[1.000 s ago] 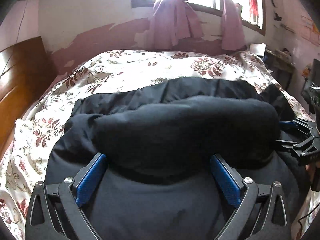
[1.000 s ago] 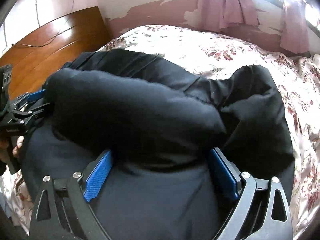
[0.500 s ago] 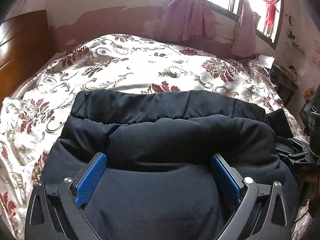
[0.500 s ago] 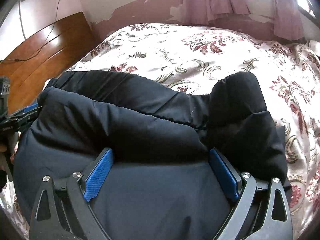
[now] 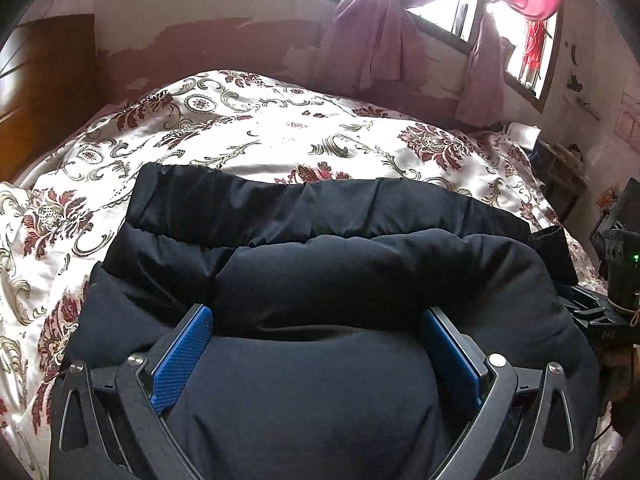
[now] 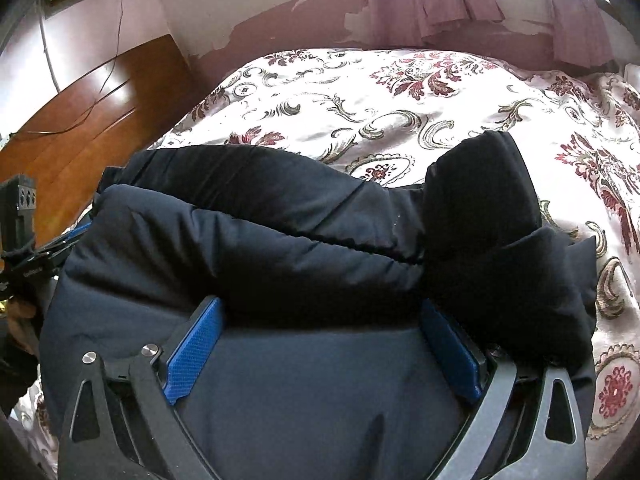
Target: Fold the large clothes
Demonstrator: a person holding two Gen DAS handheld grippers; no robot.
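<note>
A large black padded jacket [image 5: 320, 264] lies folded on the floral bedspread [image 5: 248, 136]; it also fills the right wrist view [image 6: 280, 240]. My left gripper [image 5: 316, 320] has its blue pads [image 5: 180, 360] wide apart, with the thick folded edge of the jacket bulging between them. My right gripper [image 6: 320, 316] stands the same way, pads [image 6: 196, 344] wide apart over the jacket's right part. A sleeve or collar bulge [image 6: 480, 184] sticks up on the right. Each gripper shows at the edge of the other view: the right one [image 5: 600, 312], the left one [image 6: 36, 256].
A wooden headboard [image 6: 88, 128] stands to the left of the bed. A window with pink curtains [image 5: 380, 40] is on the far wall. A cluttered side table [image 5: 560, 160] stands at the bed's right edge.
The raised fold of the jacket has come down forward onto the lower layer and now lies flatter. Both grippers have lowered with it, showing more bedspread beyond.
</note>
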